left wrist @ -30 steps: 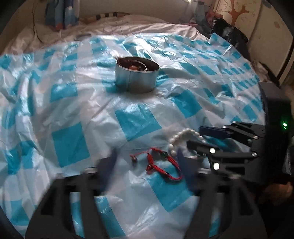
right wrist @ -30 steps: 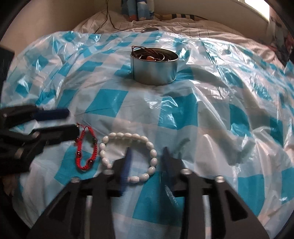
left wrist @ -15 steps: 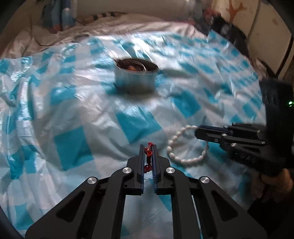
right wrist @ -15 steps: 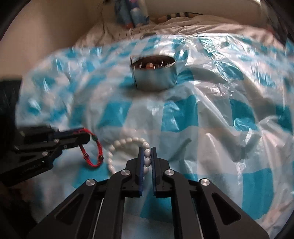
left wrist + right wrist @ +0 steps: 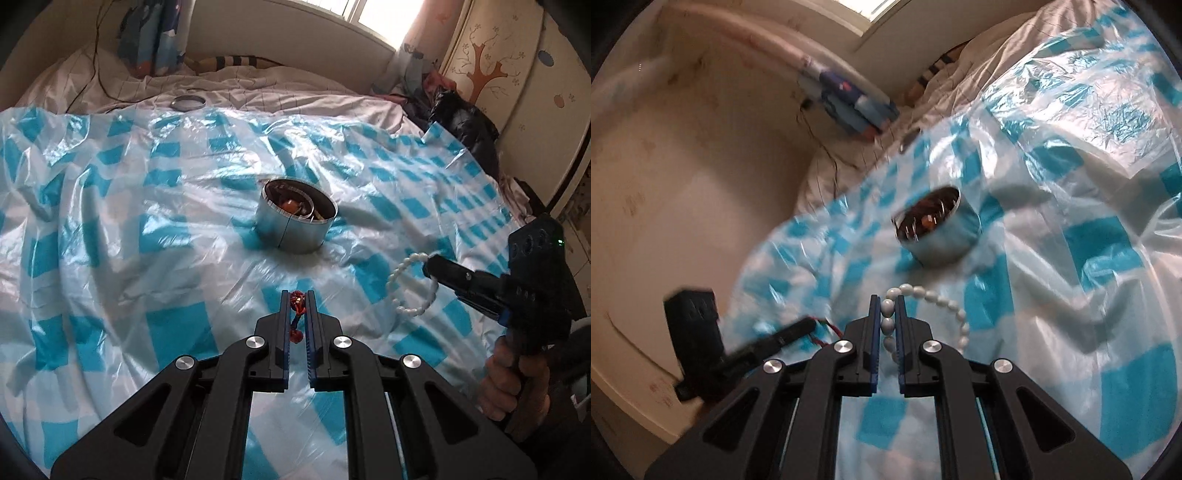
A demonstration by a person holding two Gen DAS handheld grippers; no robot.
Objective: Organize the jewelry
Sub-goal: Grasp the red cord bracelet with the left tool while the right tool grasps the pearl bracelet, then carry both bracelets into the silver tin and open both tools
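Both bracelets have left the checkered plastic sheet [image 5: 110, 229] since a second ago. Now the left tool [image 5: 297, 295] is clamped on the red cord bracelet [image 5: 297, 301], lower centre of its view, and the right tool [image 5: 887, 299] pinches the white bead bracelet [image 5: 925, 293], whose loop hangs rightward, long axis roughly vertical. This looks like the carrying step. Next, each piece needs bringing over the open metal tin [image 5: 297, 227] at mid-frame and releasing inside without snagging its rim.

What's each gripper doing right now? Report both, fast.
Left gripper: jaws shut on the red bracelet.
Right gripper: jaws shut on the white bead bracelet.
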